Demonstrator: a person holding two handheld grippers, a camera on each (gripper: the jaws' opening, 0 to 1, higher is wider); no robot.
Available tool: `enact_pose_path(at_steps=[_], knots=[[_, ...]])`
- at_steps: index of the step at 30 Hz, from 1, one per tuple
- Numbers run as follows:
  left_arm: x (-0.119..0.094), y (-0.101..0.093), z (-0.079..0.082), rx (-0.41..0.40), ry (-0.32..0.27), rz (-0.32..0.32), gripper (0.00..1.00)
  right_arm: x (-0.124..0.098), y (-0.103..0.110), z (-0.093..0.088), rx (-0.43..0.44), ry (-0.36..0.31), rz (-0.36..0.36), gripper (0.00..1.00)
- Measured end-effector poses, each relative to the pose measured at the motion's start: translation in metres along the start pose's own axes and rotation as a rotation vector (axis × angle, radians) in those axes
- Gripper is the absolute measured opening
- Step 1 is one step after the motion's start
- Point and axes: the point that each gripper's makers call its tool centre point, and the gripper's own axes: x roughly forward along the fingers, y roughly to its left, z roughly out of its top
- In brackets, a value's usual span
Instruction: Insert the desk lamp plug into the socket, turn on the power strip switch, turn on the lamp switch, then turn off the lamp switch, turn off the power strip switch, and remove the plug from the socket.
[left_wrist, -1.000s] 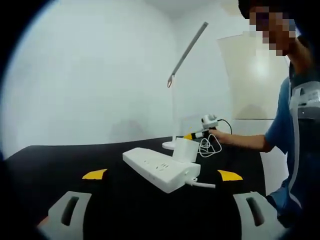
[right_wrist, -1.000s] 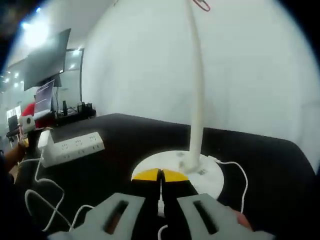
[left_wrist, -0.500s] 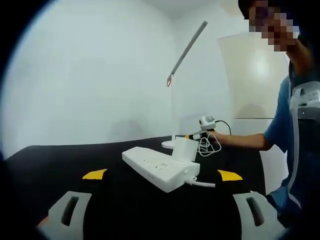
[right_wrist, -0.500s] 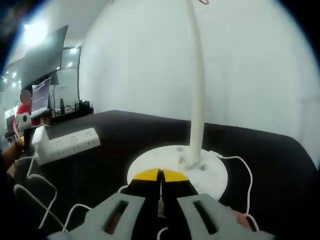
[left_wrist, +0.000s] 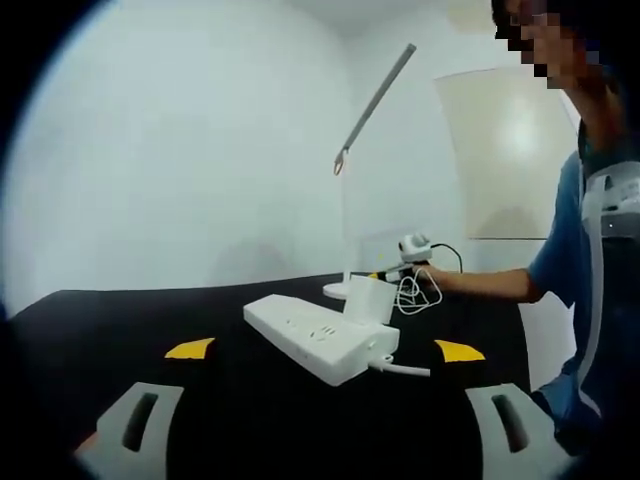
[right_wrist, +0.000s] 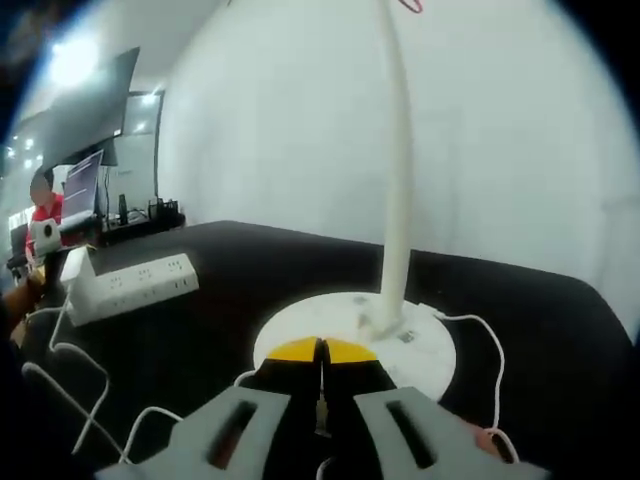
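The right gripper (right_wrist: 322, 352) had its yellow tips pressed together just in front of the desk lamp's round base (right_wrist: 355, 335), maybe pinching the thin white cord (right_wrist: 478, 345), but I could not tell for sure. The left gripper (left_wrist: 325, 350) was wide open and held nothing, with the white power strip (left_wrist: 322, 338) lying between and just past its tips. The lamp looked tall and thin, so a hard tug on the cord might tip it over.

left gripper view low over table, facing power strip (left_wrist: 322, 337); right gripper view close on lamp base (right_wrist: 420, 350)
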Motion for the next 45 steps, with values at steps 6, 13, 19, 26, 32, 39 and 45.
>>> enact_pose_path(at_steps=[6, 13, 19, 26, 32, 39, 45], knots=[[0.0002, 0.0017, -0.0002, -0.001, 0.001, 0.002, 0.82, -0.0006, 0.0015, -0.0002, -0.002, 0.001, 0.000, 0.03], [0.0008, 0.0019, -0.0012, -0.003, 0.005, 0.005, 0.82, -0.0006, 0.0005, -0.0007, -0.003, -0.001, 0.002, 0.03], [0.0008, 0.0029, -0.0016, -0.007, 0.006, 0.009, 0.82, -0.0011, 0.0014, -0.0010, -0.004, -0.001, 0.004, 0.03], [0.0008, 0.0034, -0.0021, -0.010, 0.009, 0.014, 0.81, -0.0017, 0.0036, -0.0015, -0.023, 0.000, -0.003, 0.03], [0.0007, 0.0030, -0.0022, -0.011, 0.009, 0.015, 0.81, -0.0020, 0.0049, -0.0018, -0.015, -0.005, 0.002, 0.02], [0.0007, 0.0031, -0.0023, -0.014, 0.009, 0.016, 0.81, -0.0059, 0.0042, -0.0027, -0.019, -0.011, 0.001, 0.03], [0.0009, 0.0049, -0.0034, -0.018, 0.015, 0.019, 0.81, -0.0068, 0.0071, -0.0030, -0.071, -0.028, -0.011, 0.03]])
